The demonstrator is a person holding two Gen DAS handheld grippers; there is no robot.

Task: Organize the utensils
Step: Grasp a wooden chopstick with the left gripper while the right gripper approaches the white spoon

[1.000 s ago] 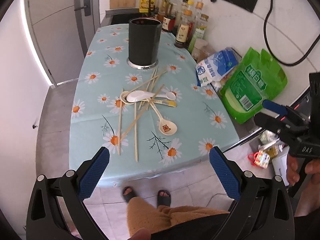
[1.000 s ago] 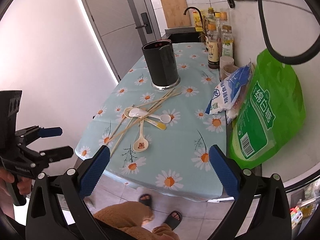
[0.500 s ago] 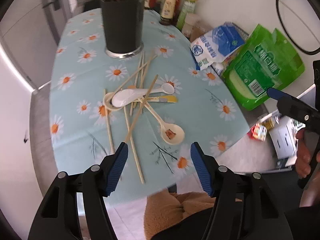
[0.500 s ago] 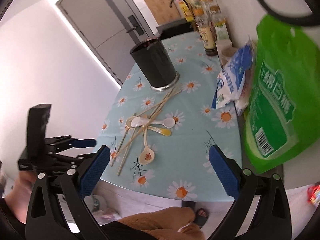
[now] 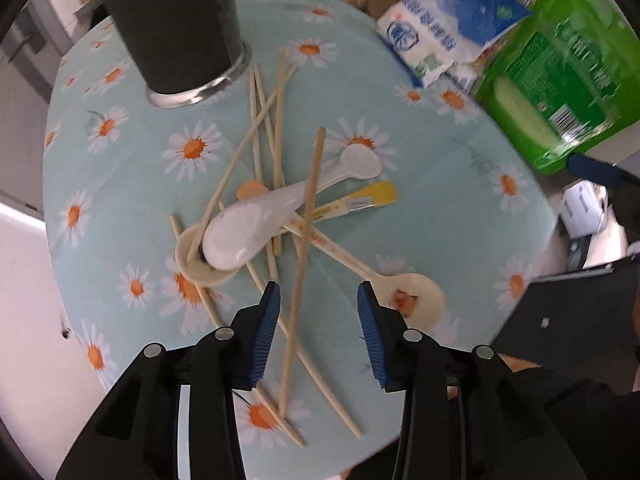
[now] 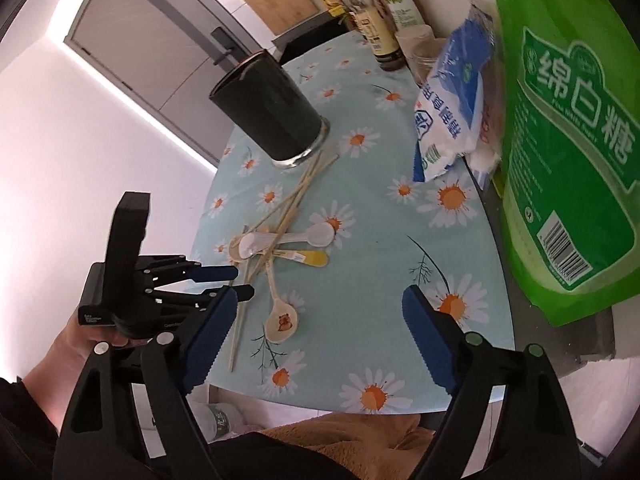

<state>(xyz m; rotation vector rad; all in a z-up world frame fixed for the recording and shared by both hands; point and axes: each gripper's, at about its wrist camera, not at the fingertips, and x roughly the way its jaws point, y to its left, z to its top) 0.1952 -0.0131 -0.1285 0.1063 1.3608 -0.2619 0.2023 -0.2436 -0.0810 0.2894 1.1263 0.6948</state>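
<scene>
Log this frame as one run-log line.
phase: reach | left gripper: over chopsticks, jaws closing, no contact | right gripper: open, empty | holder: upright

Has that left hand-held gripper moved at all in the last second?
Yes. The left hand-held gripper has come down toward the pile of chopsticks, nearer the black holder, its jaws closing, with chopsticks between them but not yet pinched.

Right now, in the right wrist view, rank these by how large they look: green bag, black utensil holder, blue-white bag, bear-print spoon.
1. green bag, though nearest the camera, so its size is exaggerated
2. black utensil holder
3. blue-white bag, close to the holder
4. bear-print spoon
</scene>
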